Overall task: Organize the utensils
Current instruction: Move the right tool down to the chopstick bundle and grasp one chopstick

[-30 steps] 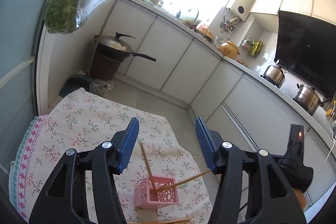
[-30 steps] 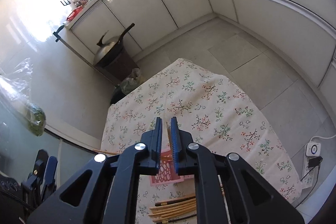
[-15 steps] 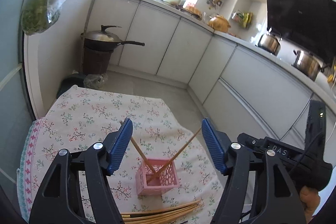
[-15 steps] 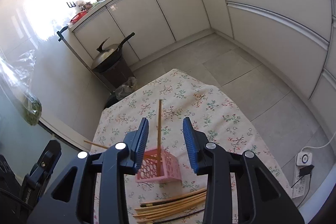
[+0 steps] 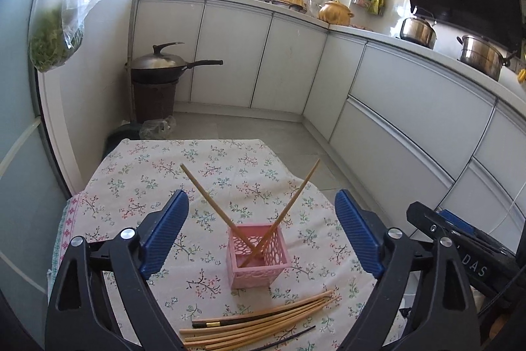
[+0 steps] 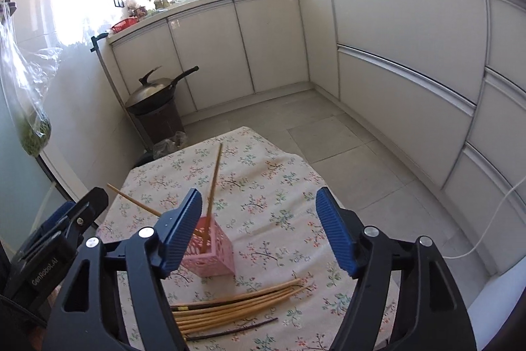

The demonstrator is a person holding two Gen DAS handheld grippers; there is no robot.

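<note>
A small pink lattice basket [image 5: 258, 259] [image 6: 215, 255] stands on the floral tablecloth [image 5: 148, 183] [image 6: 276, 186]. Two wooden chopsticks [image 5: 210, 203] [image 6: 213, 180] lean crossed inside it, free of both grippers. A bundle of wooden and dark chopsticks [image 5: 259, 326] [image 6: 236, 305] lies flat in front of the basket. My left gripper [image 5: 261, 229] hovers above and behind the basket; its jaws are opening and nothing is between them. My right gripper [image 6: 258, 231] is also opening, empty, with the basket just beside its left finger. The right gripper shows at the right edge of the left wrist view.
White kitchen cabinets [image 5: 411, 107] [image 6: 394, 38] run along the back and right. A wok with a lid [image 5: 164, 63] [image 6: 154, 91] sits on a dark stand by the wall. A bag of greens [image 5: 54, 41] [image 6: 33, 134] hangs at the left. Tiled floor [image 6: 328, 134] lies beyond the table.
Both grippers have let go of their chopsticks, opened wide and drawn back. The two chopsticks now stand crossed in the pink basket.
</note>
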